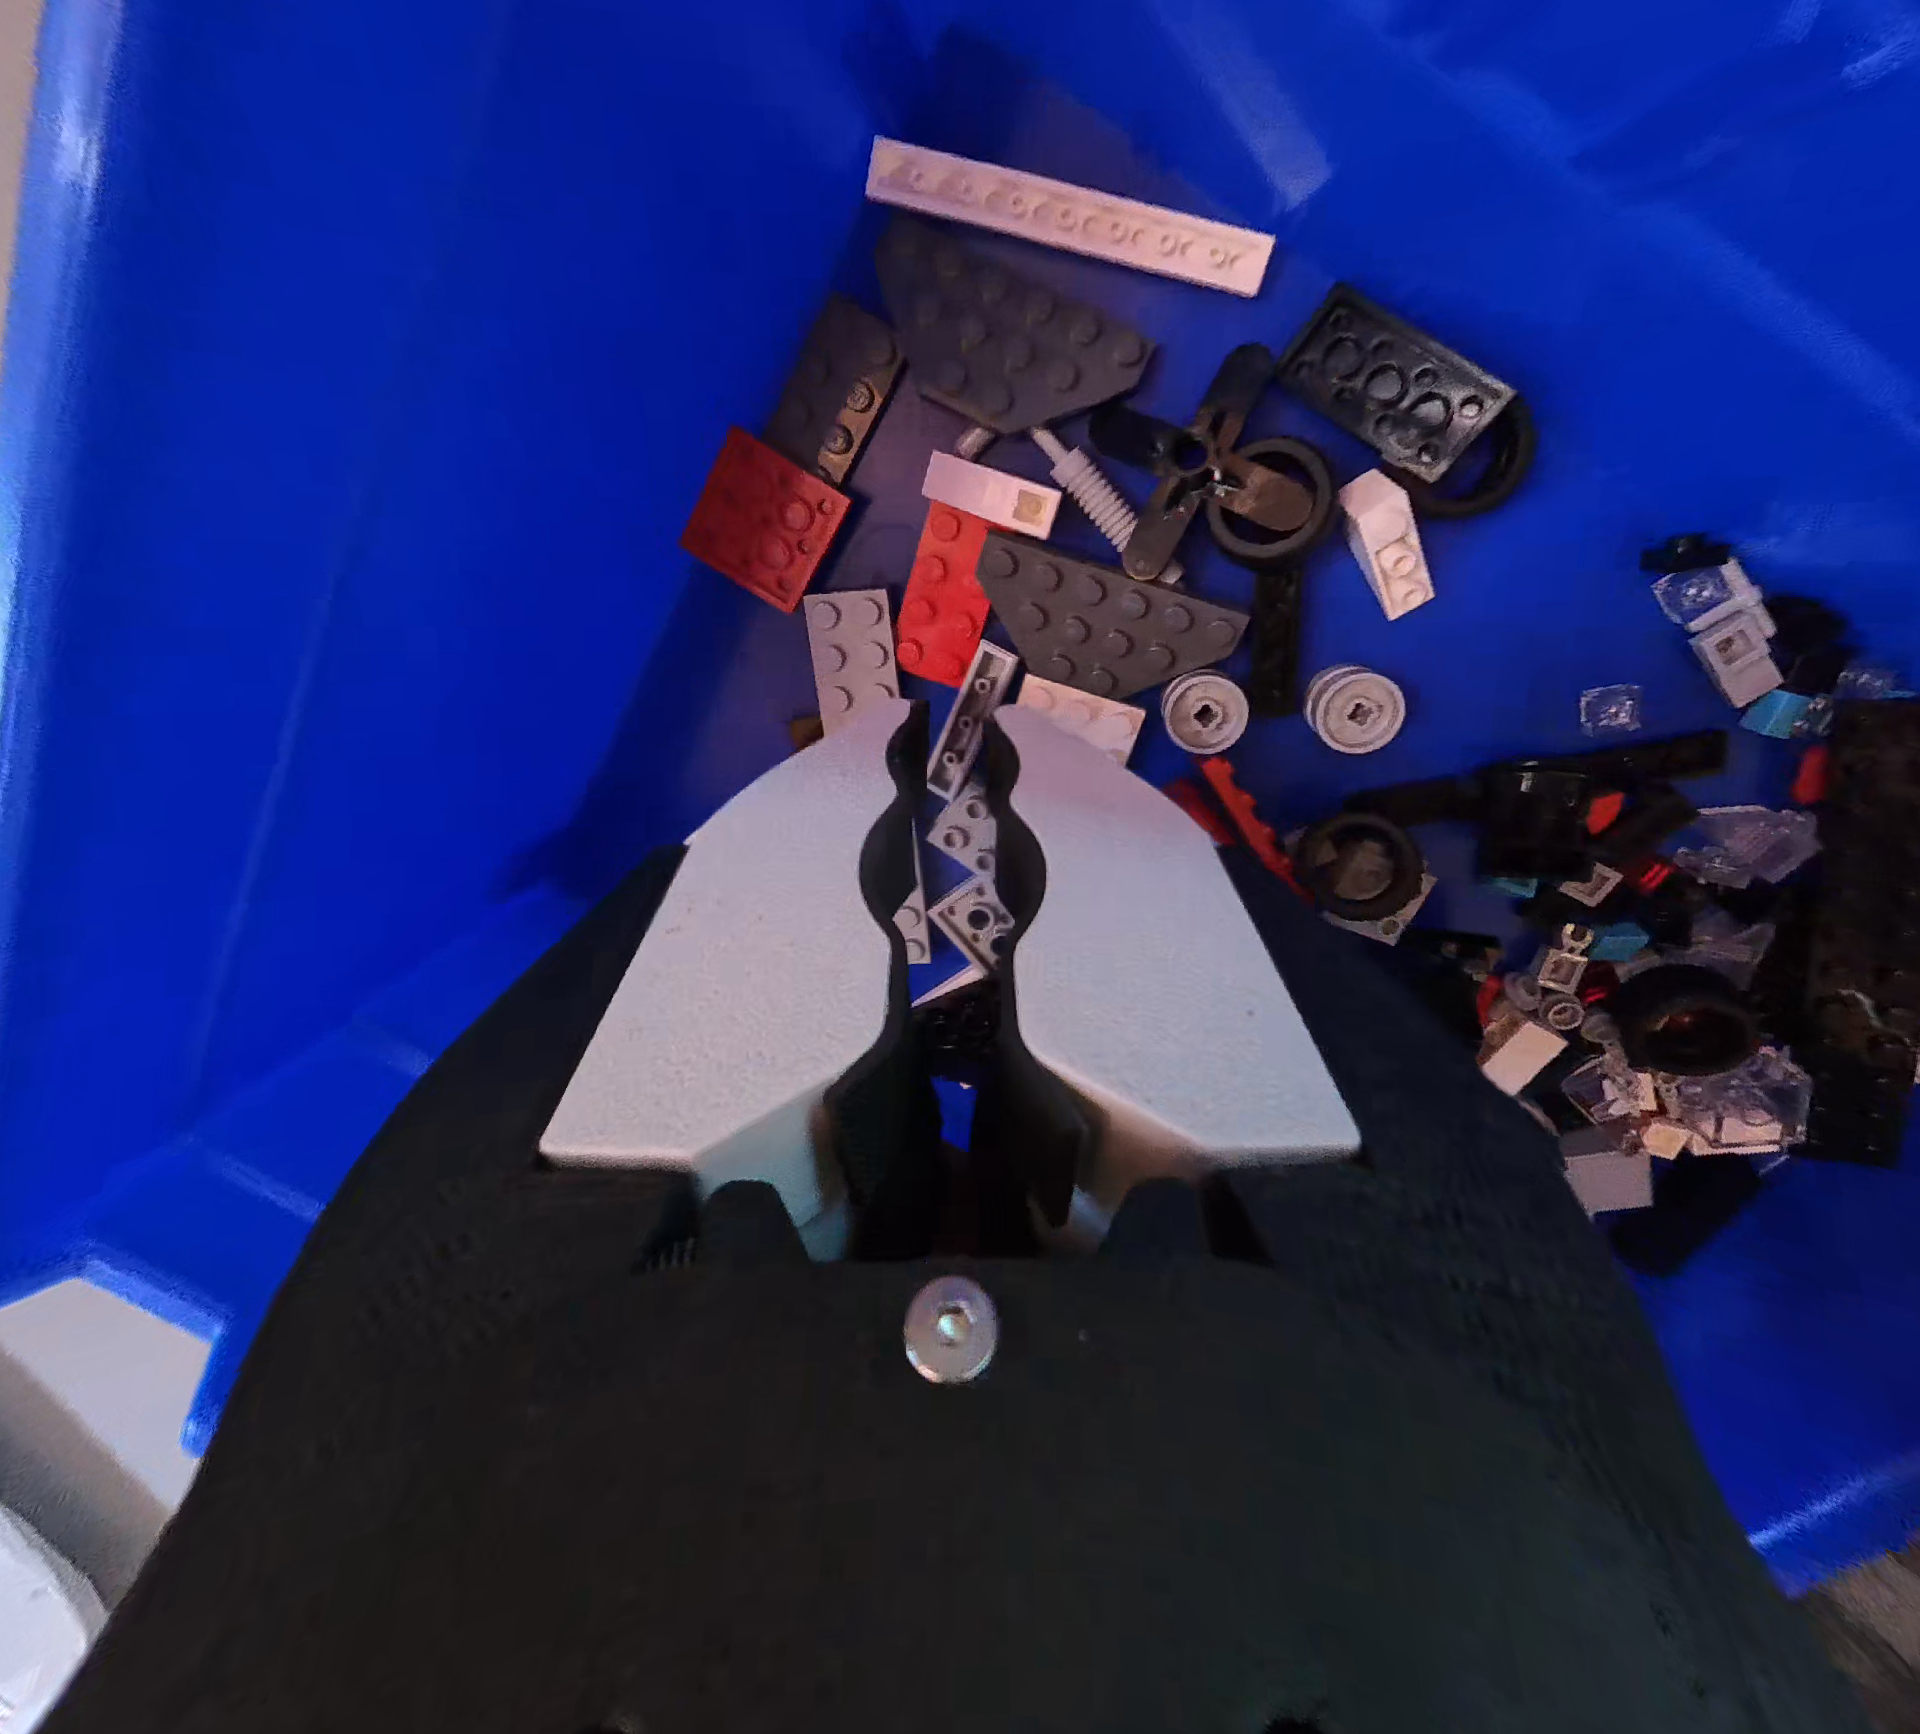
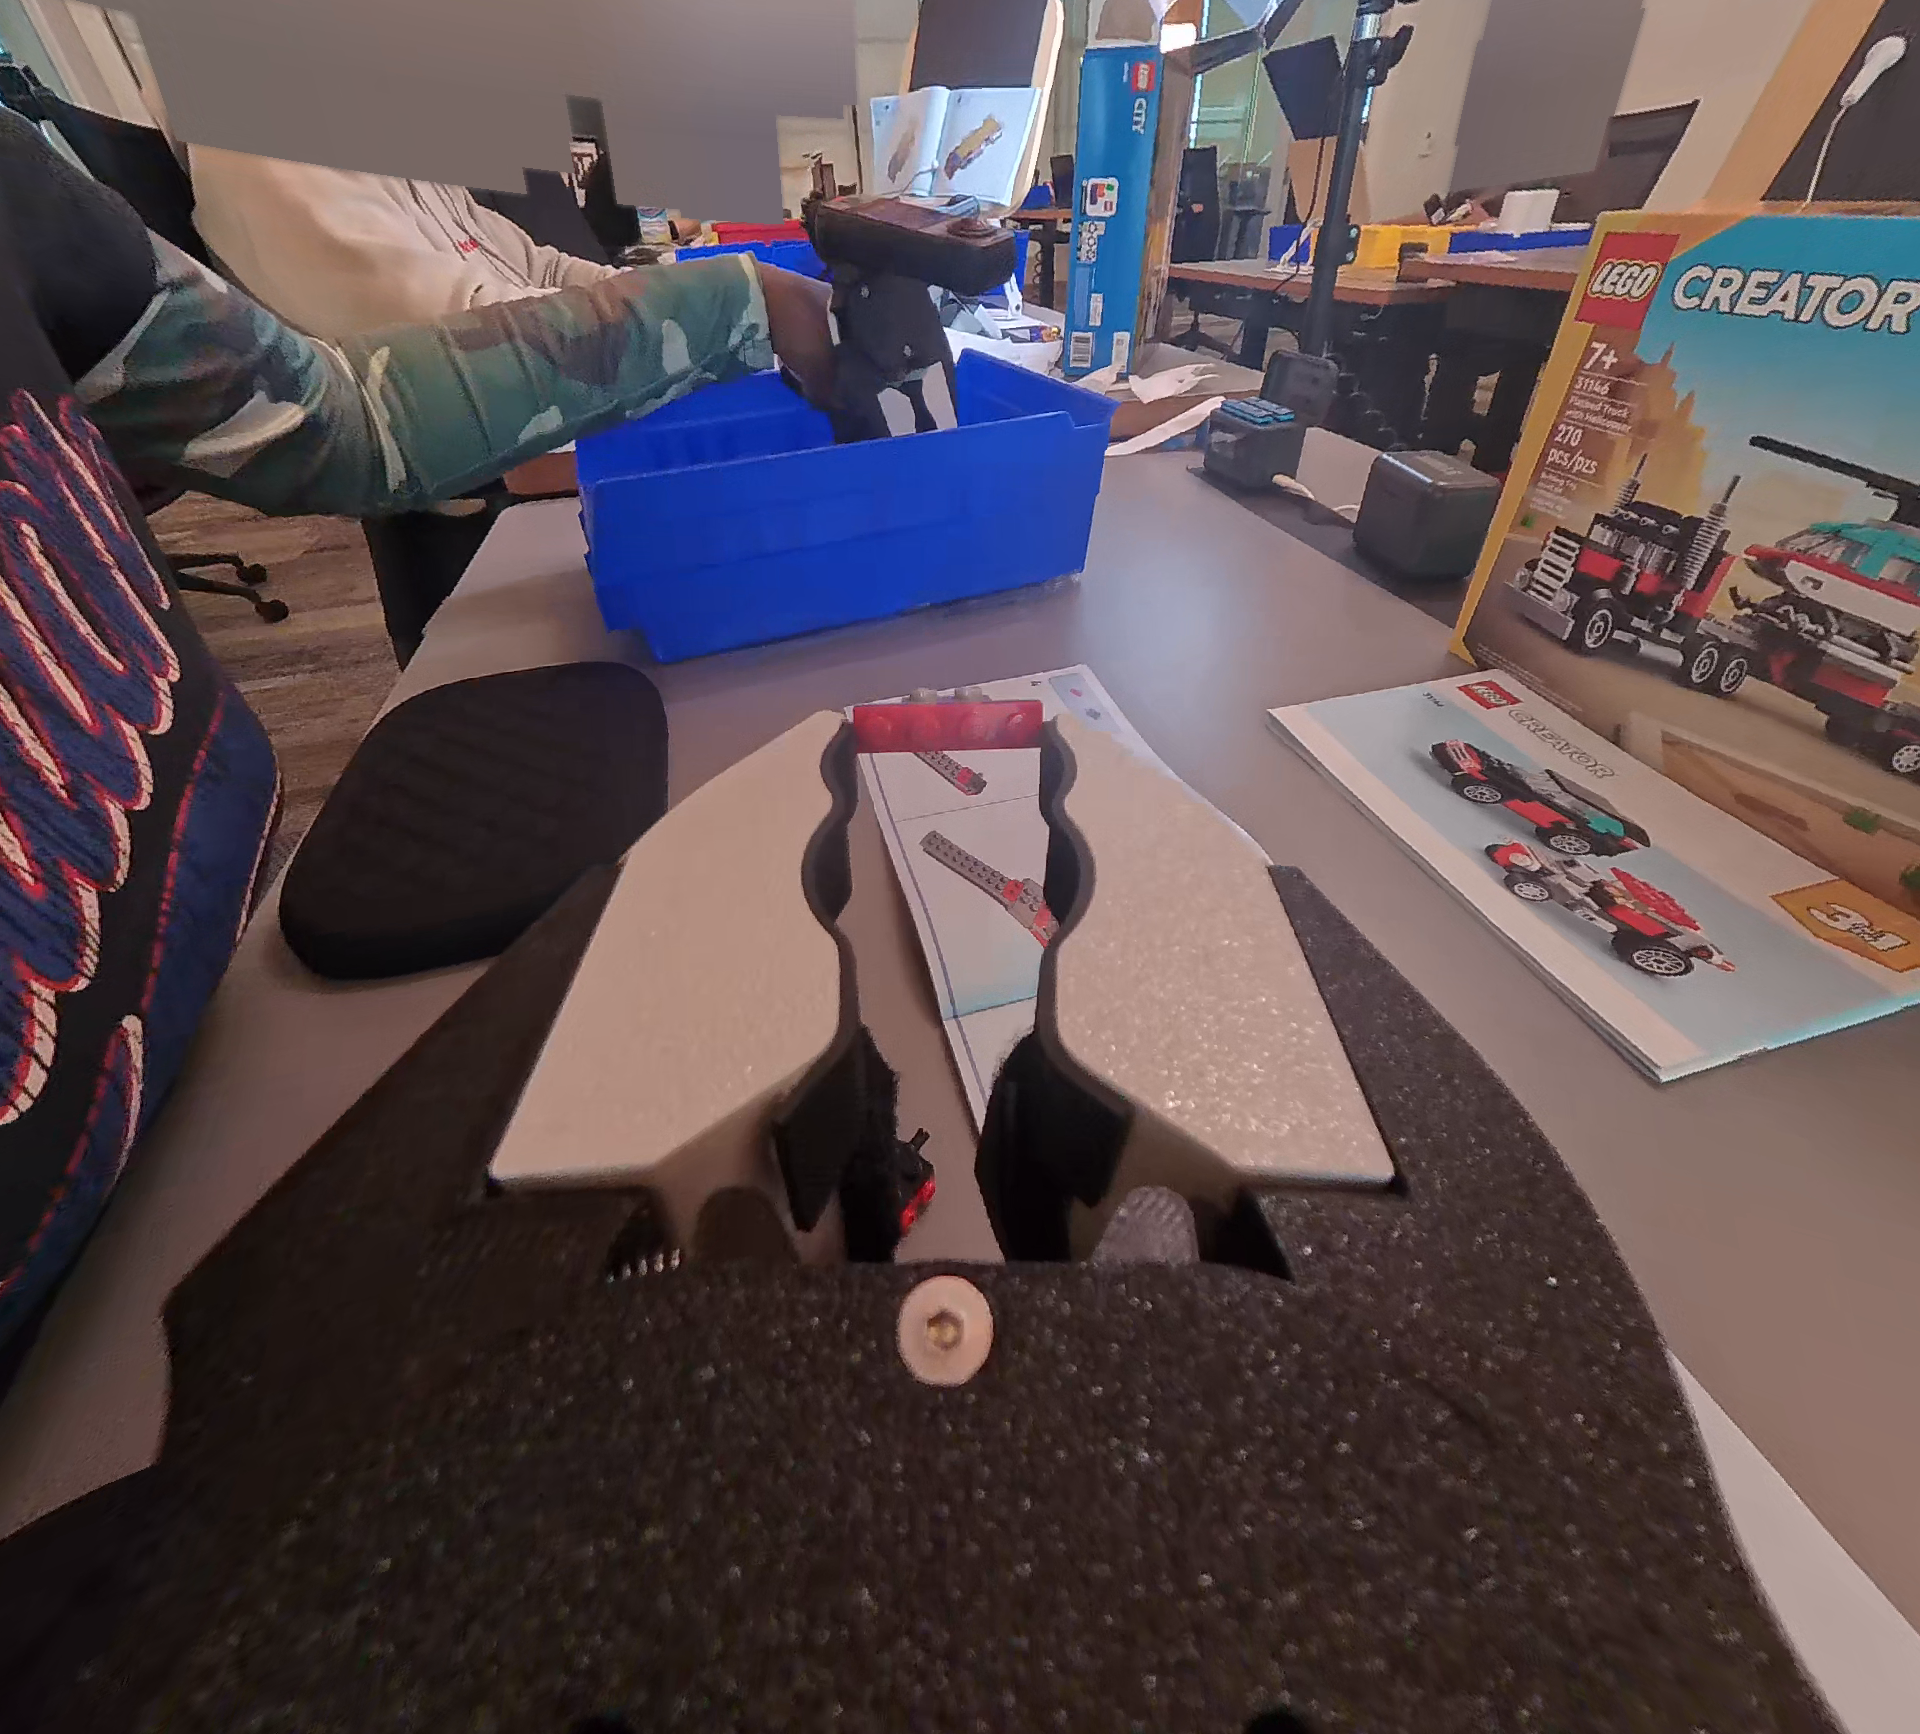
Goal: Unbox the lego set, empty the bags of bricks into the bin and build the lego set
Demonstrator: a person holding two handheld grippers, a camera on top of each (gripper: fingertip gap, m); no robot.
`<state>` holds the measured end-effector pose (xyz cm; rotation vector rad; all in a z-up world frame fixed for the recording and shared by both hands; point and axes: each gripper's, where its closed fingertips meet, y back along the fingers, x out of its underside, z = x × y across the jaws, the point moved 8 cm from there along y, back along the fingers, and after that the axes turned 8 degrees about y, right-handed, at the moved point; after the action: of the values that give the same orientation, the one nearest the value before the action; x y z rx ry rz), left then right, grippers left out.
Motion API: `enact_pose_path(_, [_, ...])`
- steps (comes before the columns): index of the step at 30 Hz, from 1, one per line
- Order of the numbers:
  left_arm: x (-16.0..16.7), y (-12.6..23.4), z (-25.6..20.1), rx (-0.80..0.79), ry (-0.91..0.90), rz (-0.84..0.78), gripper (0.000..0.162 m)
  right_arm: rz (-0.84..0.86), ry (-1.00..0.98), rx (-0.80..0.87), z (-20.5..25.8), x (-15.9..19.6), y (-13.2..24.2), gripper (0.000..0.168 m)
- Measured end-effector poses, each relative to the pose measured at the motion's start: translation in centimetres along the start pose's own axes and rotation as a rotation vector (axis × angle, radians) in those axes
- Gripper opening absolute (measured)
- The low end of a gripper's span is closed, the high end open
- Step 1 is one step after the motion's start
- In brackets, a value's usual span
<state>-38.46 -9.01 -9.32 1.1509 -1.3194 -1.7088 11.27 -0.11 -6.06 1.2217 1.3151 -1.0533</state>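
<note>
**Red piece pinched over the manual, other claw down in the blue bin**

The loose bricks lie on the floor of the blue bin (image 1: 416,541), seen from the left claw (image 1: 951,728). Among them are a long white strip (image 1: 1070,230), two dark grey wedge plates (image 1: 1008,334), a red square plate (image 1: 764,521), black tyres (image 1: 1268,500) and two grey wheel hubs (image 1: 1203,710). A denser heap of small black, clear and red bits (image 1: 1662,957) sits off to the right.

The left claw's fingers are drawn almost together, leaving only a narrow slit. A thin grey strip (image 1: 971,734) shows in that slit at the tips (whether it is pinched or merely lying beneath, I cannot tell).

The right claw (image 2: 948,728) is closed on a short red studded piece (image 2: 945,720), held crosswise between the fingertips above an open instruction page (image 2: 977,863) on the grey table (image 2: 1195,604).

From this side the bin (image 2: 831,531) stands farther back on the table, with the left claw (image 2: 894,375) dipped into it and a camouflage sleeve (image 2: 468,396) behind it. To the right, a closed booklet (image 2: 1621,863) lies flat, and the set's box (image 2: 1714,479) stands upright just beyond it; both carry printed branding and pictures of a red-and-black truck. A black oval pad (image 2: 478,811) rests at the table's left edge. A tall blue carton (image 2: 1117,198), also printed, stands behind the bin.
</note>
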Motion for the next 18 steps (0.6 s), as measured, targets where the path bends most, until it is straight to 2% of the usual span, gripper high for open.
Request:
enact_pose_path(13, [0.2,-1.4,0.1,0.074,-0.012,0.078,0.009,-0.001,0.016,0.011,0.0,-0.2,0.2,0.034])
enact_pose_path(15, [0.4,-1.0,-0.1,0.057,0.017,0.051,0.008,-0.007,0.012,0.000,0.0,-0.2,0.1,0.034])
enact_pose_path(18, [0.5,1.6,-0.6,-0.030,0.103,-0.087,0.009,-0.016,0.017,-0.009,0.2,-0.4,0.0,0.034])
